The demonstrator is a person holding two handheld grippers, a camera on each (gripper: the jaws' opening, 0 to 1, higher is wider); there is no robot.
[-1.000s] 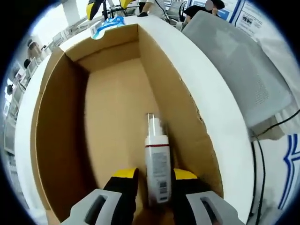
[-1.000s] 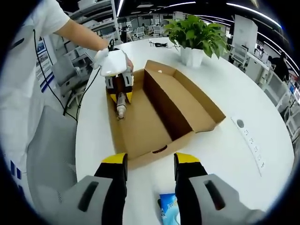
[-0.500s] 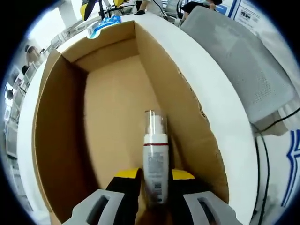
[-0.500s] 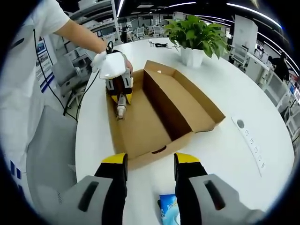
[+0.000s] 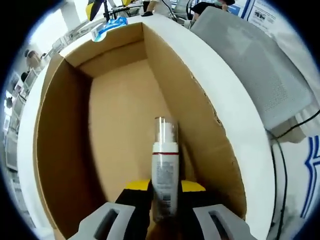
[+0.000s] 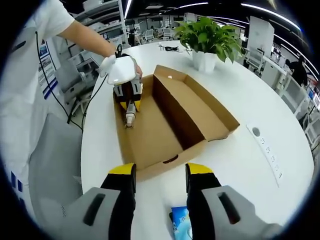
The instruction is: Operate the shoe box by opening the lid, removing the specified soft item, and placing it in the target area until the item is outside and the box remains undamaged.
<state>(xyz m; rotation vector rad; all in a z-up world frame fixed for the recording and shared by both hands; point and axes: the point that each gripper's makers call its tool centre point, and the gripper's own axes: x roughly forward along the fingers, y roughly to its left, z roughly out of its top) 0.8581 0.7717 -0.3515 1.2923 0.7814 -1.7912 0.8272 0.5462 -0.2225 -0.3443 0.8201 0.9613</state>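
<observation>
Now the left gripper (image 5: 164, 192) holds the bottle (image 5: 164, 172) inside the open box (image 6: 150, 145), near its end wall; next it must lift out. Right gripper (image 6: 159, 175) stays wide, empty, beyond the opposite end

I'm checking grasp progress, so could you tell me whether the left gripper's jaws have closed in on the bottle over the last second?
Yes. The left gripper has narrowed onto the bottle, judged against the box wall.
</observation>
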